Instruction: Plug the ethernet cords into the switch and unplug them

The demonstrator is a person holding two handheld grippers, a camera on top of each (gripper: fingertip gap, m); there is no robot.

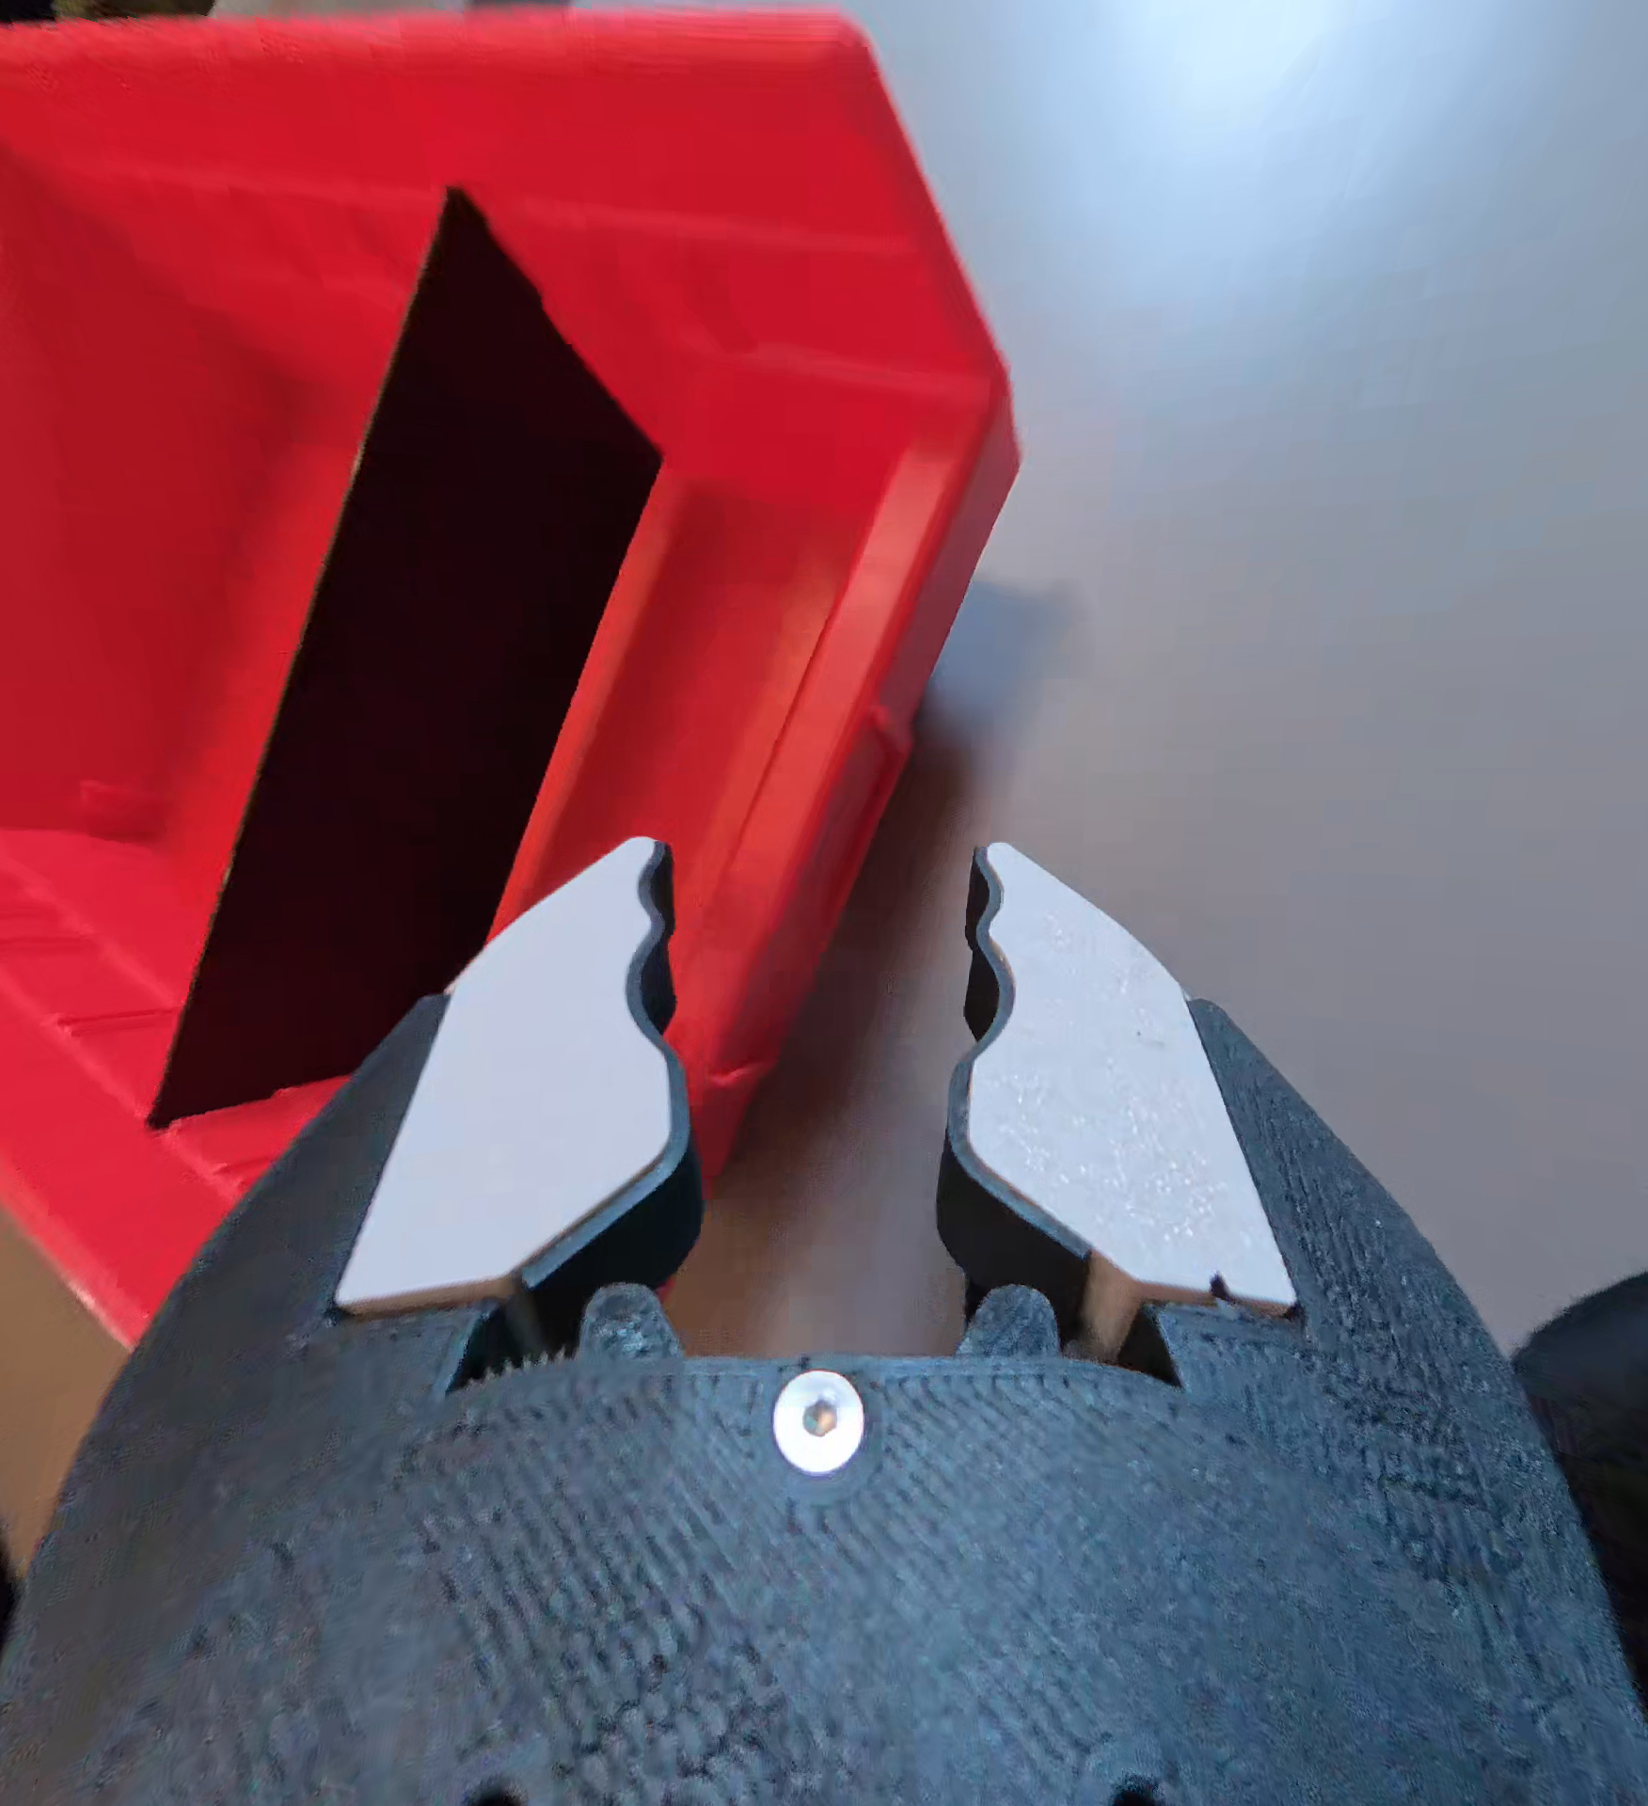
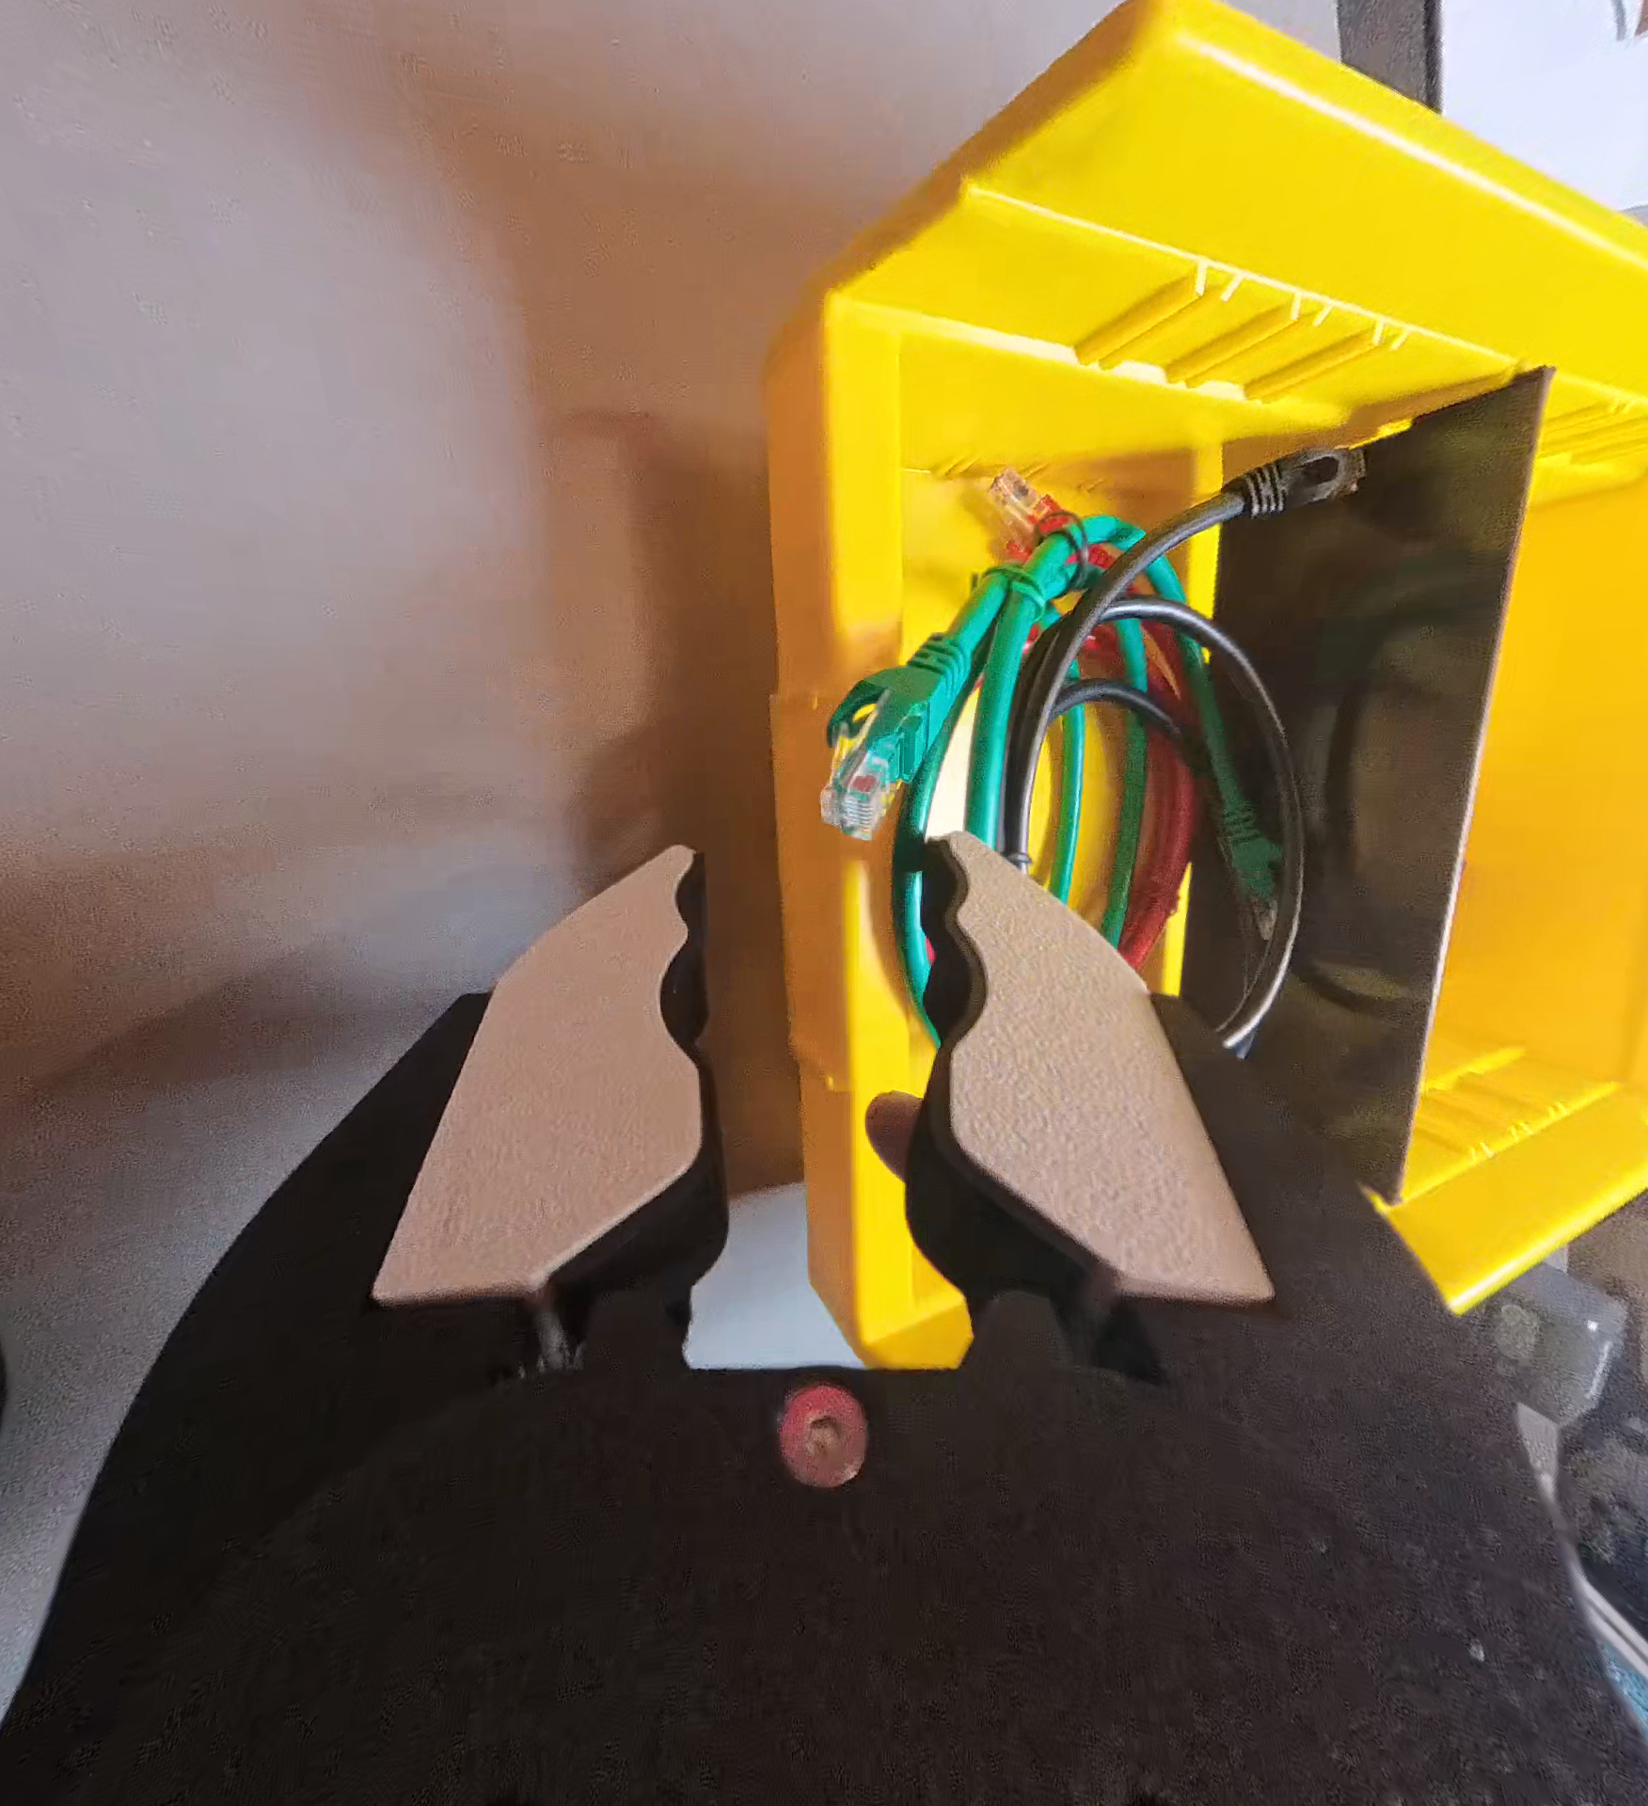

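In the right wrist view a yellow bin (image 2: 1191,293) holds coiled ethernet cords: a green cord (image 2: 996,665) with a clear plug (image 2: 859,782) hanging over the bin's near wall, a black cord (image 2: 1152,533) and a red cord (image 2: 1167,860). A dark divider (image 2: 1367,782) stands in the bin. My right gripper (image 2: 820,870) is open, its jaws astride the bin's near wall, right finger inside by the cords. In the left wrist view my left gripper (image 1: 820,860) is open and empty beside a red bin (image 1: 214,440) with a black divider (image 1: 429,684). No switch is in view.
Both bins stand on a pale table (image 1: 1338,489). The red bin's corner lies just left of my left gripper. A dark object (image 1: 1641,1446) shows at the lower right of the left wrist view. Grey clutter (image 2: 1641,1368) lies at the right wrist view's lower right. The grippers' ends are close to 45 cm from one another.
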